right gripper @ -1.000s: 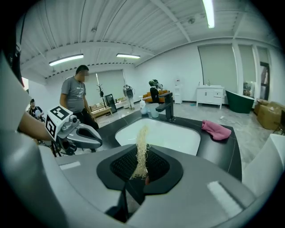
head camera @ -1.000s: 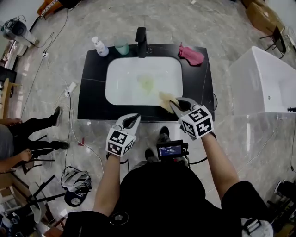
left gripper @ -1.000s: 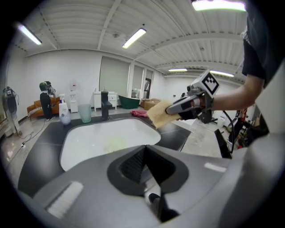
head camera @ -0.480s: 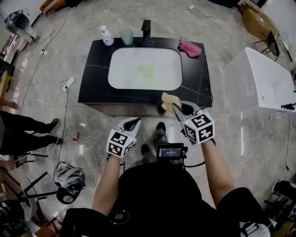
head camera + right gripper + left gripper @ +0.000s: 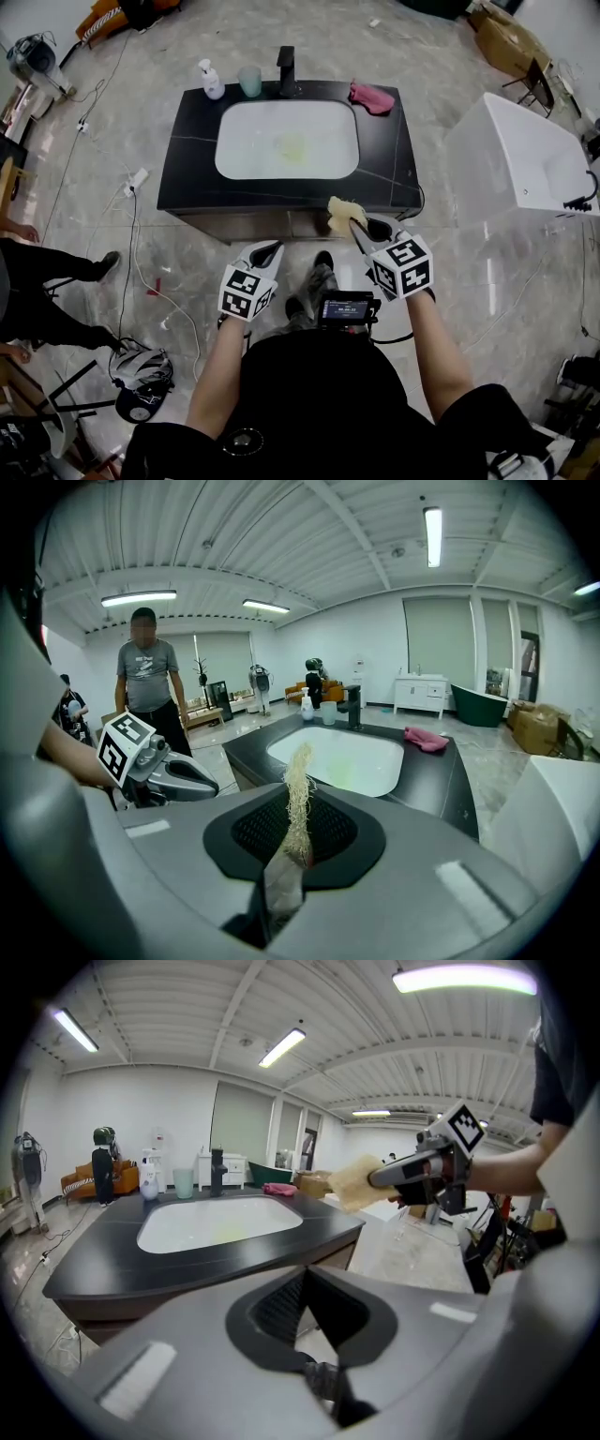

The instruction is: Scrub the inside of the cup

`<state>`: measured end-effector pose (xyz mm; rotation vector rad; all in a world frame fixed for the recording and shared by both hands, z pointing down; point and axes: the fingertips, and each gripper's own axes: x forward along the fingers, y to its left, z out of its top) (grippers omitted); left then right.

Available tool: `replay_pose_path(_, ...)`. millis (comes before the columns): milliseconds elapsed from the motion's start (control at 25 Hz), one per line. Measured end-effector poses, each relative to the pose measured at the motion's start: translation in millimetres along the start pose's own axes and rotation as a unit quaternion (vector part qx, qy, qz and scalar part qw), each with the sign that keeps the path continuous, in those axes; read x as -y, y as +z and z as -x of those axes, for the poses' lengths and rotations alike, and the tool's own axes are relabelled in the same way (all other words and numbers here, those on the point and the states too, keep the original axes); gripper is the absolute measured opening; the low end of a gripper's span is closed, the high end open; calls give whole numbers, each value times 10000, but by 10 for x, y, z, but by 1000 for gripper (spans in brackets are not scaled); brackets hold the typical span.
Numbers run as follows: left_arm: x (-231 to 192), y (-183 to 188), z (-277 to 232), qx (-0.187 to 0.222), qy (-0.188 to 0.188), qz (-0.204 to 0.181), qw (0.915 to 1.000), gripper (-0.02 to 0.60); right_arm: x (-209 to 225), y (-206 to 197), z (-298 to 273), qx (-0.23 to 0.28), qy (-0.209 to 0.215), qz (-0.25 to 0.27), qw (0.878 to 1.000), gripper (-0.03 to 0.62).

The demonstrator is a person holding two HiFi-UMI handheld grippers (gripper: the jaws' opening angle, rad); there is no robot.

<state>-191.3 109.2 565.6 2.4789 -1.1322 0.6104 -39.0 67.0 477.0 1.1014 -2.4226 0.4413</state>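
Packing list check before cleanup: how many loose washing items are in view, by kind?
pump bottle: 1
cup: 1
pink cloth: 1
scrub pad: 1
Total: 4

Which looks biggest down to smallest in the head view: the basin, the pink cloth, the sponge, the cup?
1. basin
2. pink cloth and sponge: these look about alike. The sponge is held nearer the camera and partly hidden, so I won't rank them.
3. cup
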Motion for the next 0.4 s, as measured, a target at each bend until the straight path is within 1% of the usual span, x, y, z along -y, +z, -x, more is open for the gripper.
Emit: replay_pose_path(400, 16, 53, 45, 79, 4, -37, 10000, -2, -80, -45, 95, 13, -80, -33, 10000, 43)
